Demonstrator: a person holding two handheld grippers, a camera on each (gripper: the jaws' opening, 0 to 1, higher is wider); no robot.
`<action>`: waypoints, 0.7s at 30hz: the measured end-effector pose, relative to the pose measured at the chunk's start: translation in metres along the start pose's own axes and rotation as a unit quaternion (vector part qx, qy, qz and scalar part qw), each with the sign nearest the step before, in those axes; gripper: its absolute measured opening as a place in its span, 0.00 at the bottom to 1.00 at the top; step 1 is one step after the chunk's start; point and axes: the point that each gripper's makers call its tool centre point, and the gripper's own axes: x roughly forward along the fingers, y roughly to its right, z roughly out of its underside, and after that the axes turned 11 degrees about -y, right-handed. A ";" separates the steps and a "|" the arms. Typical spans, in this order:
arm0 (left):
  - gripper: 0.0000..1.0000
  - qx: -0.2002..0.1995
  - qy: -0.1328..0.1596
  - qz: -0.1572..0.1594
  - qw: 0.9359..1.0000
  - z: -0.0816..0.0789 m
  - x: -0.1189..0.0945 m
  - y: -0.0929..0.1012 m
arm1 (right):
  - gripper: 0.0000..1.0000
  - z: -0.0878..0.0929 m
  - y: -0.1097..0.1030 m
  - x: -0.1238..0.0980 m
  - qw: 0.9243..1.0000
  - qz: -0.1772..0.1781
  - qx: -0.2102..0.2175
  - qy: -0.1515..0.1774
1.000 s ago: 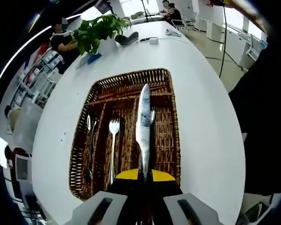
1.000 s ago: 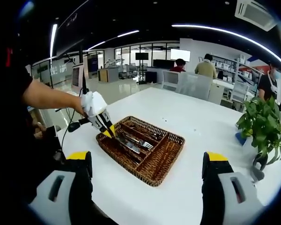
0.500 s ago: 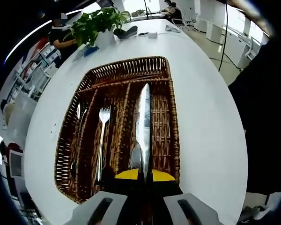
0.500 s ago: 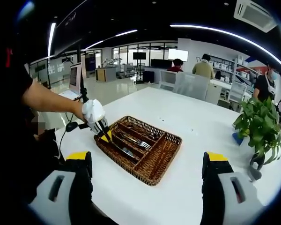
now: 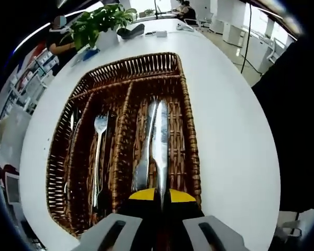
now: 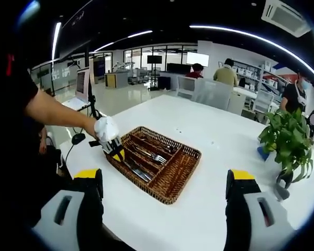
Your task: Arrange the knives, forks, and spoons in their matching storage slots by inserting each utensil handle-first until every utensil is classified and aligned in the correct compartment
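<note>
The left gripper (image 5: 158, 196) pinches a flat, shiny steel knife (image 5: 159, 144) by its handle between yellow-tipped jaws, blade pointing away over the rightmost slot of the tray (image 5: 184, 99). A second knife (image 5: 144, 151) lies just beside it in that slot. The tray is brown woven wicker, rectangular, split into long slots; a fork (image 5: 98, 151) lies in the next one and a spoon (image 5: 70, 151) at the far left. The right gripper (image 6: 165, 196) hangs wide open and empty above the smooth white table (image 6: 209, 130), well apart from the tray. A leafy plant (image 6: 288, 141) stands at the table's edge.
</note>
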 end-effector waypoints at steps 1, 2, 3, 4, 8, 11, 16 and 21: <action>0.04 0.000 0.000 0.001 1.000 0.000 0.001 0.000 | 0.99 0.000 0.000 0.000 1.000 0.000 0.001 0.000; 0.04 0.002 0.000 0.000 1.000 0.000 0.003 0.000 | 0.99 0.001 0.000 0.001 1.000 0.001 0.000 -0.001; 0.04 -0.002 -0.001 0.002 1.000 0.000 0.004 0.000 | 0.99 0.001 0.000 0.001 1.000 0.001 0.000 -0.002; 0.04 -0.006 0.000 0.003 1.000 -0.001 0.005 0.000 | 0.99 0.001 -0.001 0.001 1.000 0.001 -0.001 -0.003; 0.04 -0.009 -0.005 0.005 1.000 -0.001 0.009 0.001 | 0.99 0.003 -0.001 0.000 1.000 0.002 -0.002 -0.005; 0.04 -0.009 -0.006 0.012 1.000 -0.003 0.012 0.000 | 0.99 0.005 0.000 -0.001 1.000 0.004 -0.001 -0.008; 0.05 -0.009 -0.008 0.020 1.000 -0.008 0.013 -0.001 | 0.99 0.005 0.001 -0.002 1.000 0.004 -0.002 -0.010; 0.06 -0.028 -0.041 0.065 0.997 -0.006 0.015 -0.002 | 0.99 0.005 -0.002 0.001 1.000 0.001 -0.006 -0.012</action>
